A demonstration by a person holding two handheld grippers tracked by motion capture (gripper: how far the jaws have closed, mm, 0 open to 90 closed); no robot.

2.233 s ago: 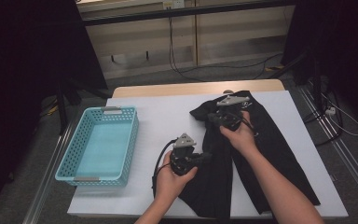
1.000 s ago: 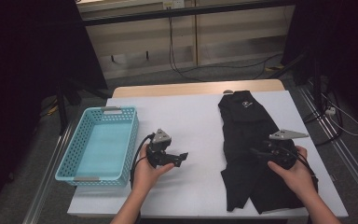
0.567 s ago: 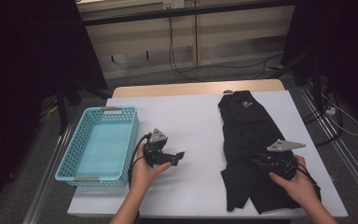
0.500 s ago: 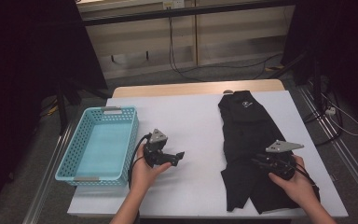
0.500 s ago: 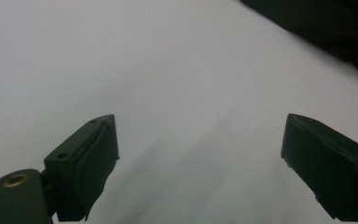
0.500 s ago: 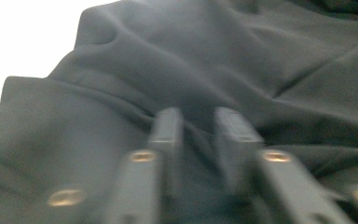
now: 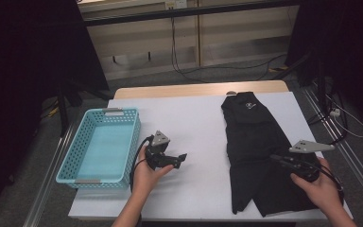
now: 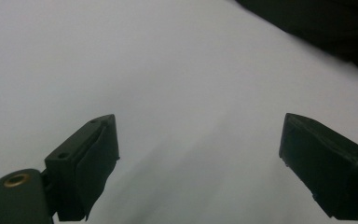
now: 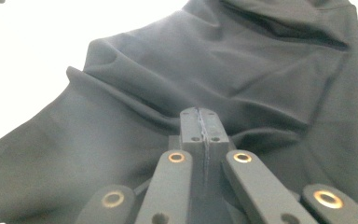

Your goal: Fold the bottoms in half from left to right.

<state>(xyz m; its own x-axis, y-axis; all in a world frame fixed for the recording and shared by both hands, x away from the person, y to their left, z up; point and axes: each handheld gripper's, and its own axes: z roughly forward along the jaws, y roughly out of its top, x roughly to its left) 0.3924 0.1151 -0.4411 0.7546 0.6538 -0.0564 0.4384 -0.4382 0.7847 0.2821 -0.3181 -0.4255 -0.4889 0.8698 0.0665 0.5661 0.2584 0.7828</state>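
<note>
White tabletop (image 7: 203, 123) spreads matte and smooth below dim wooden panels. Right gripper (image 9: 200, 122), jaws just pressed flat together, pinches a fold of the black garment (image 7: 255, 142), soft and creased, at lower right. Left gripper (image 7: 182, 158) gapes empty over bare centre. Perforated turquoise basket (image 7: 78, 156) sits at left; the garment's hem is hard to make out.
</note>
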